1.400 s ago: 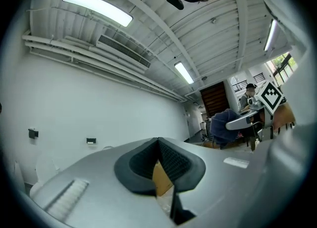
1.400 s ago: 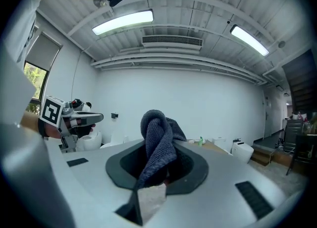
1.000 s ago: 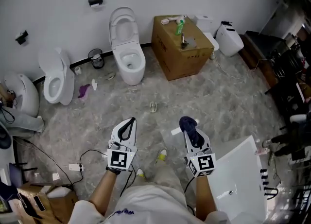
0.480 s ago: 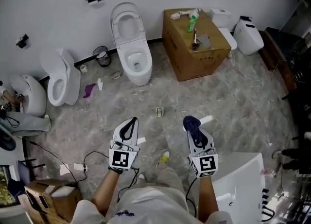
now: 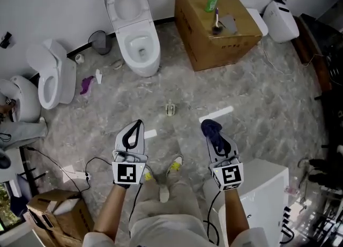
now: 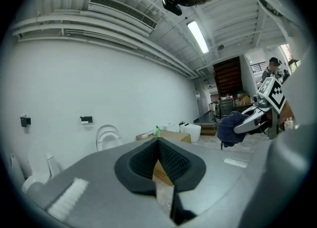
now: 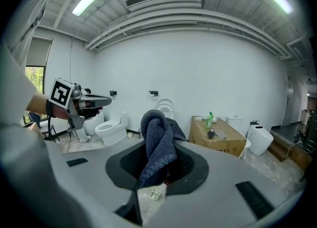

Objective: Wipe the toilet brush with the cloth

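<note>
My right gripper (image 5: 213,132) is shut on a dark blue cloth (image 5: 210,128), which bunches up out of the jaws in the right gripper view, cloth (image 7: 157,143). My left gripper (image 5: 132,133) is shut with nothing in it; its jaws meet at the tip in the left gripper view (image 6: 158,143). Both are held over the marble floor in front of me. Far ahead, a dark toilet brush (image 5: 216,23) stands on top of a cardboard box (image 5: 214,47), next to a green bottle (image 5: 212,0). The same brush (image 7: 211,133) shows small in the right gripper view.
A white toilet (image 5: 134,31) stands left of the box, and another toilet (image 5: 51,74) further left. A small bin (image 5: 98,41) is against the wall. White fixtures (image 5: 281,18) stand right of the box. A white appliance (image 5: 262,197) is at my right, and cables (image 5: 80,173) lie at my left.
The box and toilets have shifted up and nearer in the head view as I moved forward. Both grippers keep the same pose, the cloth still in the right one.
</note>
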Available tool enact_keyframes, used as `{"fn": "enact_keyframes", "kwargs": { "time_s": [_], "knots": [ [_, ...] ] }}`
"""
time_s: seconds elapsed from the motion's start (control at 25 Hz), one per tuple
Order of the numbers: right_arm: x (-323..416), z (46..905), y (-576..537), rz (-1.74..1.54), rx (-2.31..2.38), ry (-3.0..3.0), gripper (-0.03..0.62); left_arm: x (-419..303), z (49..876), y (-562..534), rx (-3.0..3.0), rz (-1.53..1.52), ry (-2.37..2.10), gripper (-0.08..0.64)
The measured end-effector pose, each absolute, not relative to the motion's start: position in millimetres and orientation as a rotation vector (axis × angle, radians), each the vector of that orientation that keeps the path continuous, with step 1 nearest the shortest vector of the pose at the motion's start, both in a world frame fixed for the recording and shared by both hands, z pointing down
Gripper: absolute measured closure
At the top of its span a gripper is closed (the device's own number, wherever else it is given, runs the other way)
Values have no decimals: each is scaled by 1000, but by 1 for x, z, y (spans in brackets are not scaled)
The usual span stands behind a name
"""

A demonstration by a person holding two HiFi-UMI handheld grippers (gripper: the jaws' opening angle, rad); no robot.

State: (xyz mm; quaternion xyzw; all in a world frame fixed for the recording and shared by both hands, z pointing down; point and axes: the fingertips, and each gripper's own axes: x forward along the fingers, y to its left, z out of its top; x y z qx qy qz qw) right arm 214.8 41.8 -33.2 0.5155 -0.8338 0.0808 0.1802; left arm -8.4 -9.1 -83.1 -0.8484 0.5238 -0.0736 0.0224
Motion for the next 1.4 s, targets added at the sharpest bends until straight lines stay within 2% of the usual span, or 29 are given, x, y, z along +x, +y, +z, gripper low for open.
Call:
{"fn": "enact_keyframes", "kwargs": {
  "time_s": [0.32, 0.68, 1.0, 1.16, 1.4],
  "knots": [
    [177, 59, -18, 120, 1460, -2321, 502, -23, 21, -56, -2667, -205, 1588, 558],
    [132, 215, -64, -5, 1513, -2311, 502, -26, 196, -93, -2699, -172, 1571, 558],
    [123, 359, -113, -232, 1419, -2189, 502, -11, 330, -119, -2693, -133, 1466, 558],
    [111, 397, -142, -458, 1367, -2141, 502, -20, 392, -135, -2672, -89, 1445, 558],
    [126, 457, -145, -581, 1294, -2060, 502, -29, 463, -147, -2664, -36, 1427, 558]
  ]
}}
